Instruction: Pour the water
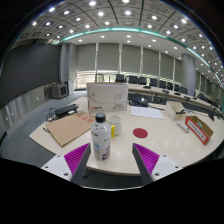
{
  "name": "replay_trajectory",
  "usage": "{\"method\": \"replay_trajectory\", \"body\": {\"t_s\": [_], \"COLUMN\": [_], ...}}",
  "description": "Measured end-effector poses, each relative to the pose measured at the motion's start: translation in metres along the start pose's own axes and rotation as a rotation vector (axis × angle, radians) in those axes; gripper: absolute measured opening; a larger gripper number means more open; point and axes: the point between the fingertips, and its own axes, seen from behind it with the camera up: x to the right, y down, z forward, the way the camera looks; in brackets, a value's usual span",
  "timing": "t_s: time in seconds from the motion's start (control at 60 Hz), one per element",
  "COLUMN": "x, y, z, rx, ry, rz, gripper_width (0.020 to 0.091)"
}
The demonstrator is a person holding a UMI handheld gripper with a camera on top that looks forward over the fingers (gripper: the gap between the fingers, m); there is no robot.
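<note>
water bottle (100,137) upright near front edge of table (170,140), between fingers, gaps either side. gripper (111,157) spread apart, not yet clamped. best squeezed mid-body, level; yellow cup (114,128) just behind, likely pour target.

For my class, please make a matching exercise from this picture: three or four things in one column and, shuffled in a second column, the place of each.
Column one
1. clear plastic bottle with white cap
2. flat brown cardboard sheet
3. long red box
4. white printed box

Column two
A. beyond the bottle, at the table's back
B. left of the bottle
C. far to the right of the bottle
D. between the open jaws of the gripper, gaps at both sides

Pairs: 1-D, 2-B, 3-C, 4-A
</note>
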Motion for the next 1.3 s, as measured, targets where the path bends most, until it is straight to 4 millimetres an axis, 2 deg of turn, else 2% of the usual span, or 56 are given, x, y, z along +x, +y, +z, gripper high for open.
{"method": "replay_trajectory", "body": {"t_s": [0.067,0.167,0.283,0.35,0.383,0.45,0.517,0.633,0.683,0.783,0.85,0.917,1.033,1.1,1.117,1.133,1.15,1.167,1.25,1.267,1.3], "x": [-0.017,-0.031,-0.033,-0.031,-0.032,-0.032,-0.031,-0.027,-0.034,-0.039,-0.046,-0.058,-0.089,-0.107,-0.122,-0.125,-0.122,-0.13,-0.13,-0.138,-0.138], "y": [0.008,0.016,0.016,0.021,0.021,0.021,0.018,0.018,0.019,0.012,-0.003,-0.026,-0.081,-0.112,-0.122,-0.128,-0.133,-0.141,-0.164,-0.168,-0.173], "z": [0.027,0.071,0.115,0.134,0.14,0.151,0.154,0.15,0.151,0.148,0.147,0.146,0.155,0.162,0.165,0.166,0.173,0.171,0.19,0.19,0.201], "rx": [0.014,0.027,0.065,0.067,0.072,0.087,0.107,0.105,0.082,0.066,0.073,0.101,0.166,0.194,0.198,0.204,0.211,0.21,0.219,0.216,0.21], "ry": [0.015,0.037,0.064,0.081,0.085,0.089,0.103,0.147,0.137,0.133,0.128,0.108,0.002,-0.081,-0.097,-0.122,-0.147,-0.168,-0.275,-0.294,-0.334], "rz": [-0.008,0.026,0.054,0.06,0.066,0.072,0.065,0.052,0.053,0.052,0.047,0.073,0.244,0.409,0.459,0.516,0.571,0.628,0.895,0.949,1.054], "gripper_width": [0.0863,0.086,0.0845,0.0778,0.0726,0.0568,0.054,0.0422,0.0392,0.0381,0.038,0.038,0.038,0.0377,0.0377,0.0377,0.0377,0.0377,0.0377,0.0376,0.0375]}}
